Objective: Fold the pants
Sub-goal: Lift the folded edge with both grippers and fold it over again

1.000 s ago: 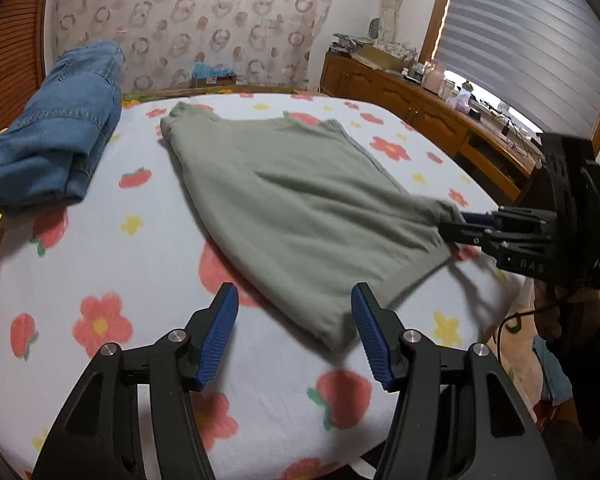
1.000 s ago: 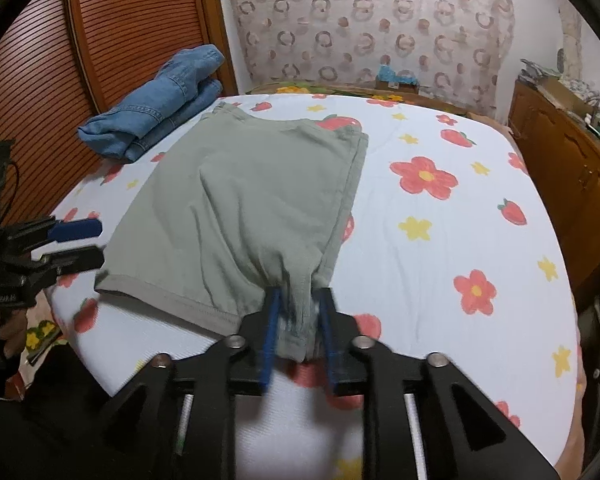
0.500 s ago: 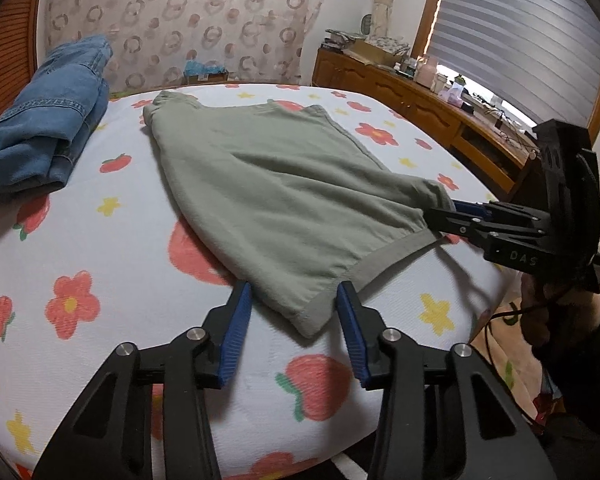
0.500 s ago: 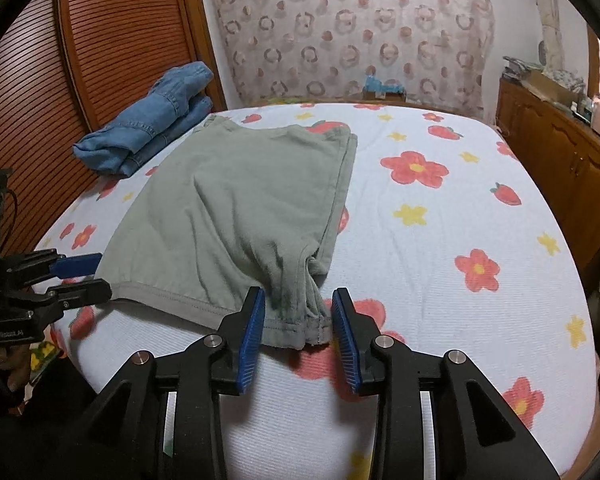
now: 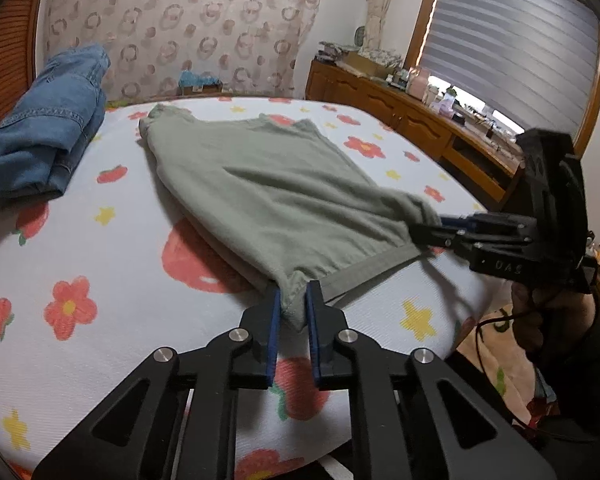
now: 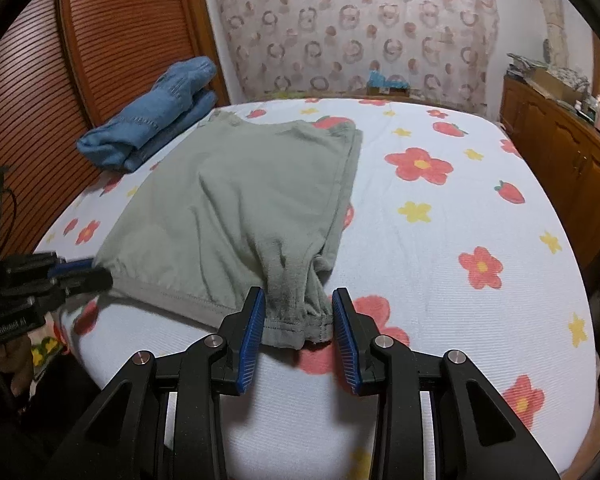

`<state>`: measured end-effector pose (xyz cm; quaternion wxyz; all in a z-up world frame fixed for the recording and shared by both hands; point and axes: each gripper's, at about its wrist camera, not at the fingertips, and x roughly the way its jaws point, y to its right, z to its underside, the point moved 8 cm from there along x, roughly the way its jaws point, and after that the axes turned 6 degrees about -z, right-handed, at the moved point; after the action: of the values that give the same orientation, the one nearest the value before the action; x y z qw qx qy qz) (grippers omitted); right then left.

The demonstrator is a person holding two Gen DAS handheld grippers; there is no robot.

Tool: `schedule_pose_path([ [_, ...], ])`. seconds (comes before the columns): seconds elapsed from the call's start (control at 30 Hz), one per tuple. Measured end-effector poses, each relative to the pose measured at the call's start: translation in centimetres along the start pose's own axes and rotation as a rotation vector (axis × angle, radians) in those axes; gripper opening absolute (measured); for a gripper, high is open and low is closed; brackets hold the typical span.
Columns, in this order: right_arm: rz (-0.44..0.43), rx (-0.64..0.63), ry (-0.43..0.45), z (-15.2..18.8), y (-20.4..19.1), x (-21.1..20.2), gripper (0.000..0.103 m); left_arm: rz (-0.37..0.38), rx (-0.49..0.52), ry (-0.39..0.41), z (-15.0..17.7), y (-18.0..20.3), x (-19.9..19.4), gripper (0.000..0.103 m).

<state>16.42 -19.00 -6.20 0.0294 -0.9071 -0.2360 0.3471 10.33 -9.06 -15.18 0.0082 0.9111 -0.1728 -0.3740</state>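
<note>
Grey-green pants (image 5: 280,200) lie folded flat on the flowered bed sheet (image 5: 100,280). My left gripper (image 5: 292,300) has the near hem corner between its blue pads; its jaws are closing and pinch the cloth. It shows from the side in the right wrist view as the left gripper (image 6: 80,272) at that corner. My right gripper (image 6: 297,294) straddles the other, bunched hem corner of the pants (image 6: 236,208). Its jaws are closing, with the pads beside the cloth and not squeezing it. The left wrist view shows the right gripper (image 5: 424,230) at that corner.
Folded blue jeans (image 5: 48,132) lie at the far left of the bed, also seen as the jeans (image 6: 156,120). A wooden dresser (image 5: 420,128) with clutter runs along the right wall. A person's hand (image 5: 540,308) holds the right gripper off the bed's edge.
My left gripper moved up to the near hem corner and closed on it. My right gripper let go of its bunched corner, opening wider, then began narrowing again.
</note>
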Motion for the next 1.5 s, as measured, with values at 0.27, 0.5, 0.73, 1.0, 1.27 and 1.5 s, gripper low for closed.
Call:
schedule_pose_path([
  [0.27,-0.08,-0.021,0.009,-0.4,-1.5,-1.1,0.015,0.015,0.018,0.056,-1.6,-0.1,-3.0,0.013],
  [0.5,-0.111,-0.024,0.069,-1.1,-2.1,-3.2,0.015,0.034,0.01,0.103,-3.0,-0.3,-5.2,0.013],
  [0.73,-0.129,-0.046,0.103,-1.5,-2.8,-5.0,0.015,0.041,0.023,0.136,-3.8,-0.3,-6.6,0.013],
  [1.0,-0.129,-0.06,0.132,-1.9,-2.9,-6.1,0.015,0.047,0.039,0.163,-4.6,0.2,-7.8,0.013],
  [1.27,-0.13,-0.081,0.159,-2.0,-3.2,-7.3,0.015,0.051,0.057,0.192,-5.0,0.9,-9.1,0.012],
  [1.5,-0.14,-0.103,0.183,-2.0,-3.5,-8.1,0.014,0.06,0.067,0.216,-5.3,1.5,-10.4,0.012],
])
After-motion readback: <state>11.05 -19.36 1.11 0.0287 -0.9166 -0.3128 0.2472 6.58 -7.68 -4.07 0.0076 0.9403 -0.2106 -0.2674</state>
